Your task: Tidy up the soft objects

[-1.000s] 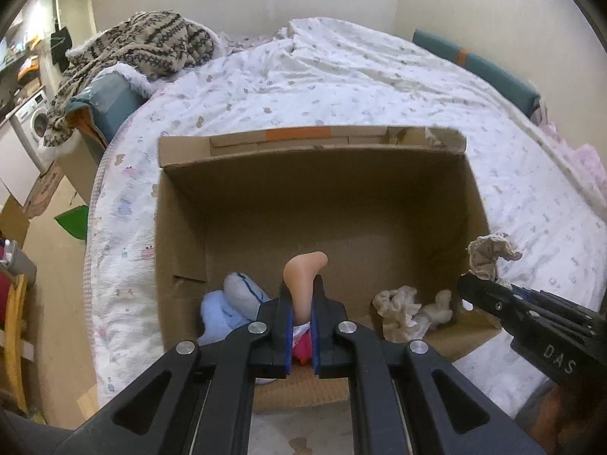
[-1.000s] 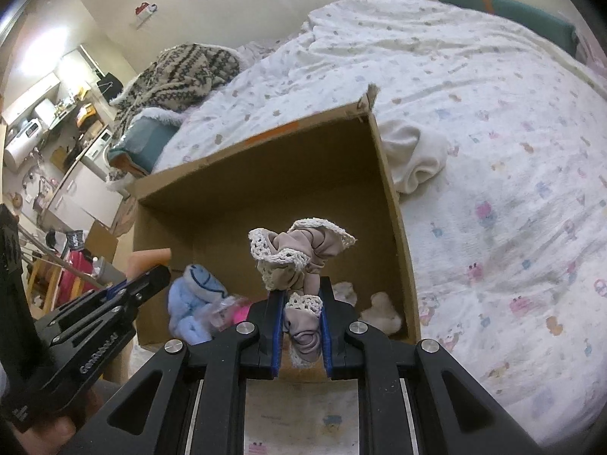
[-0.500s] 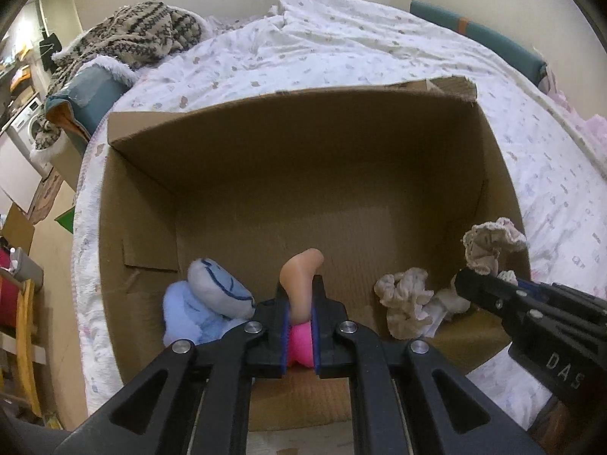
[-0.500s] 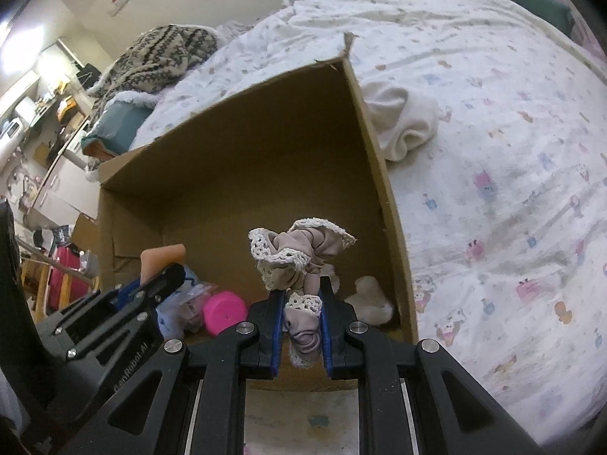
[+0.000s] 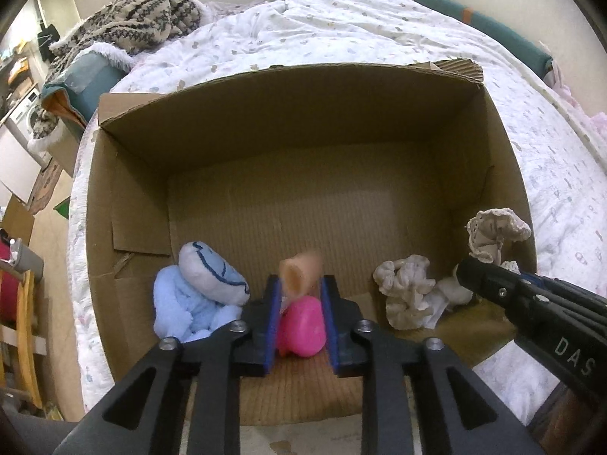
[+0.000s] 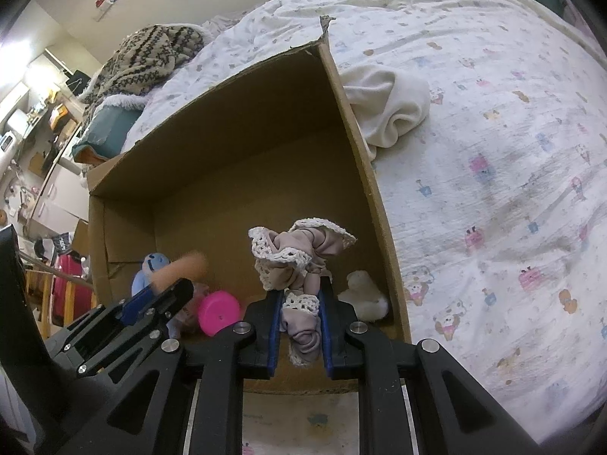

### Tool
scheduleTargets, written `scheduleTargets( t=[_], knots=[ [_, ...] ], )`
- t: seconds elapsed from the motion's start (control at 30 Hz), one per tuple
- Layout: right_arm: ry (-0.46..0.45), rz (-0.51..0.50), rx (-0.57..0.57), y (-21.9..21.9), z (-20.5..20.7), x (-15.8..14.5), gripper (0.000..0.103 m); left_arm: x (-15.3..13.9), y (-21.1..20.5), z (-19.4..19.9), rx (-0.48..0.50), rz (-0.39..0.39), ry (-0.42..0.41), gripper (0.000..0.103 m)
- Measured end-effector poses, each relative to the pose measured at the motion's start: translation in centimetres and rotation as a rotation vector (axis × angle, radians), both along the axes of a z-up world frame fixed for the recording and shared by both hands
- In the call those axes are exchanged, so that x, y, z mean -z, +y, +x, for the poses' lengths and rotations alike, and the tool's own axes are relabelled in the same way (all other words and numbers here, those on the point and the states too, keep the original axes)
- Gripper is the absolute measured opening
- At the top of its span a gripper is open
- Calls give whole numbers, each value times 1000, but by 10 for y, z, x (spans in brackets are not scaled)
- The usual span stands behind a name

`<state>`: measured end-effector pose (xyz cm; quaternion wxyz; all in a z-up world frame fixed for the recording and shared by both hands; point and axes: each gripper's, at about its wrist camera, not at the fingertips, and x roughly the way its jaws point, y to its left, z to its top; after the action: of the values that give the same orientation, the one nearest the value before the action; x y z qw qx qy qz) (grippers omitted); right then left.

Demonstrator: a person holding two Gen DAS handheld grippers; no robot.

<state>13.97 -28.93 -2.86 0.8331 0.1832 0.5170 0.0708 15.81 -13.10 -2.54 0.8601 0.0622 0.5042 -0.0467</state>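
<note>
An open cardboard box lies on the bed. Inside it are a light-blue plush, a pink round toy and a cream scrunchie. My left gripper hangs over the near part of the box and its jaws are opening. A peach soft toy sits blurred between the parted pads, above the pink toy. My right gripper is shut on a beige lace-trimmed cloth, over the box's right near corner. The peach toy also shows in the right wrist view.
A white cloth lies on the printed quilt just outside the box's right wall. A knitted blanket is heaped at the bed's far left. Floor and furniture lie past the bed's left edge.
Both grippers have sunk closer to the box. The left jaws have parted and the peach toy, gripped upright before, now tips blurred between them. The right grip on the cloth is unchanged.
</note>
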Motion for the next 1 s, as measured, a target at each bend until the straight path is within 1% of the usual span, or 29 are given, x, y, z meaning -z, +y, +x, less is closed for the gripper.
scheduleTargets(
  t=[0.03, 0.07, 0.1, 0.13, 0.17, 0.2, 0.27, 0.37, 0.47, 0.5, 0.53, 0.57, 0.6, 0.7, 0.77, 0.8, 0.87, 0.93, 0.97, 1.0],
  knots=[
    [-2, 0, -1, 0, 0, 0, 18, -1, 0, 0, 1, 0, -1, 24],
    [-4, 0, -2, 0, 0, 0, 18, -2, 0, -2, 2, 1, -1, 31],
    [-5, 0, -3, 0, -1, 0, 18, -3, 0, -3, 2, 3, -3, 41],
    [-6, 0, -4, 1, -1, 0, 18, -5, 1, -5, 1, 3, -7, 46],
    [-6, 2, -3, 1, -1, 0, 18, -7, 2, -6, 0, 1, -17, 55],
    [-7, 3, -3, 1, 0, -1, 18, -10, 3, -8, 0, 2, -27, 60],
    [-10, 5, -4, 1, -1, -1, 19, -13, 4, -9, -5, 8, -35, 64],
    [-20, 3, -8, -2, -4, -3, 23, -18, 8, -9, -17, 1, -35, 64],
    [-32, 8, -13, -2, -5, -6, 31, -24, 12, -12, -39, 7, -48, 64],
    [-37, 8, -14, -2, -6, -7, 40, -26, 13, -13, -44, 15, -56, 64],
    [-44, 7, -13, -2, -7, -8, 55, -29, 14, -15, -46, 17, -65, 64],
    [-55, 11, -10, -3, -8, -11, 63, -31, 16, -16, -42, 10, -75, 64],
    [-68, 14, -5, -3, -10, -13, 67, -33, 17, -18, -39, 7, -81, 64],
    [-97, 29, -12, -4, -14, -20, 67, -39, 23, -22, -65, 18, -99, 64],
    [-118, 16, -9, -4, -18, -26, 70, -44, 30, -25, -86, 5, -108, 64],
    [-132, 6, -5, -4, -21, -29, 74, -47, 34, -27, -92, -4, -115, 64],
    [-169, -7, 1, -4, -27, -37, 75, -51, 42, -27, -96, -14, -128, 65],
    [-201, -25, 5, -4, -33, -44, 82, -56, 46, -30, -96, -18, -138, 65],
    [-216, -35, 7, -4, -36, -48, 83, -58, 49, -32, -97, -19, -143, 66],
    [-229, -39, 7, -3, -38, -51, 86, -61, 52, -35, -101, -24, -149, 70]
  ],
)
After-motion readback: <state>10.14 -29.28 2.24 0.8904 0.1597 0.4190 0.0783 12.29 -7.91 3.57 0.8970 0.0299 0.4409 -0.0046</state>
